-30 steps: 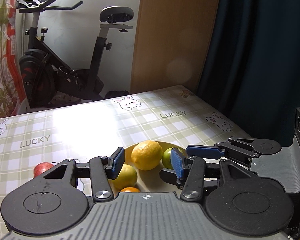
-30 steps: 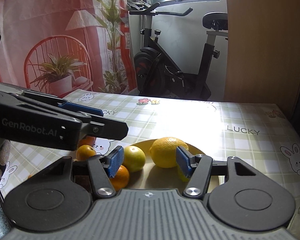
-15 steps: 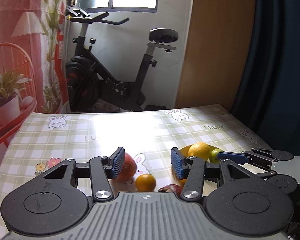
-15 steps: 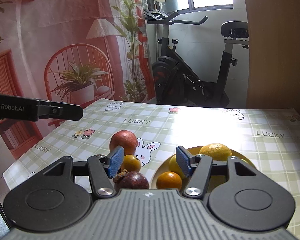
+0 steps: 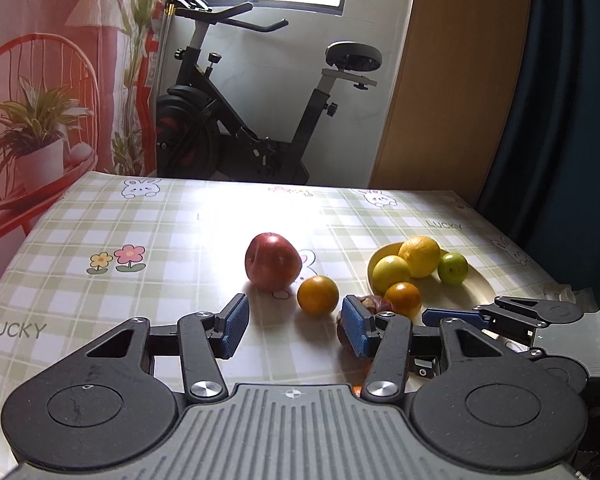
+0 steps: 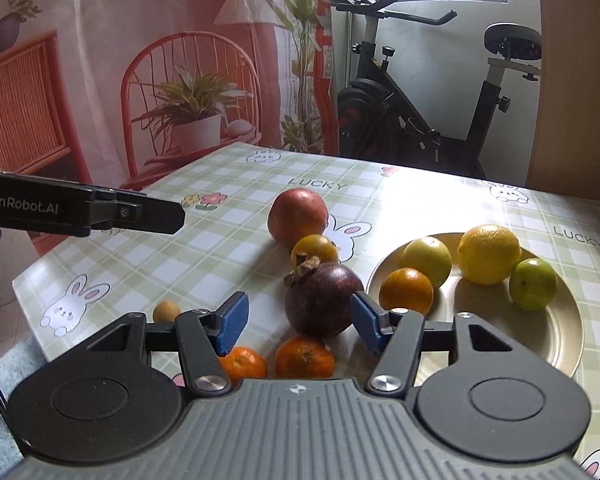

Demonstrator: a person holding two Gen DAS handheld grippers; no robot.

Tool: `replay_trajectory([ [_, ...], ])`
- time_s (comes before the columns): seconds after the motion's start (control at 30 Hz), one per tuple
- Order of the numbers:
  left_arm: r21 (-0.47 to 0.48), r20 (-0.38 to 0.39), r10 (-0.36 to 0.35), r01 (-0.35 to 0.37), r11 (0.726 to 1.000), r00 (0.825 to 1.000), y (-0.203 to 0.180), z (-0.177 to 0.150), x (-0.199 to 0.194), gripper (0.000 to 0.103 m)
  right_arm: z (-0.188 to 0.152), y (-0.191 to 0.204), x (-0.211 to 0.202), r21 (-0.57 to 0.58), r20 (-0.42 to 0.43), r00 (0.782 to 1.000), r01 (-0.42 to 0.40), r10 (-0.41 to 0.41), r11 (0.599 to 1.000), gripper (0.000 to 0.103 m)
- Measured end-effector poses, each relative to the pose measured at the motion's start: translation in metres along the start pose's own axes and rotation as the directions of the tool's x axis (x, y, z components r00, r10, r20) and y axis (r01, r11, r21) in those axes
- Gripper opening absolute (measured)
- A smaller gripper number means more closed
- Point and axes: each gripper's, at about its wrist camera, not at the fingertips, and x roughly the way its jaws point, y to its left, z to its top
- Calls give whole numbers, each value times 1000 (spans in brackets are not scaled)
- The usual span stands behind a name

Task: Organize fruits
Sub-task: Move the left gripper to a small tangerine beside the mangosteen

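Four fruits on plate (image 6: 556, 344); approx. six left on surface (image 6: 220, 248). Both tongs (image 5: 296, 326) (image 6: 298, 320) wide open, holding nothing.

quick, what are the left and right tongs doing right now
Left tongs: open, holding nothing.
Right tongs: open, holding nothing.

Ahead of your tools you see a green-and-white checked tablecloth (image 6: 228, 248), a red apple (image 6: 298, 216), a dark purple mangosteen (image 6: 324, 300), and a gold plate (image 6: 540, 332) holding yellow, orange and green fruit.
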Motion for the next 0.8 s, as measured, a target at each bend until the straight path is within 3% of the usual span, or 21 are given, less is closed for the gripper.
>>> replay_trajectory([
  [0.27,15,-17,-7,7,1000,1000,-6,-13,7,54,-18,-6,2,-3,-30,1000,0,0,1000,52],
  [0.47,20,-61,-54,55,998,997,-12,-17,16,53,-25,-13,9,30,-54,998,-20,22,999,49],
  [0.8,69,-196,-144,160,985,970,-36,-24,54,53,-31,-17,23,48,-59,997,-47,50,998,49],
])
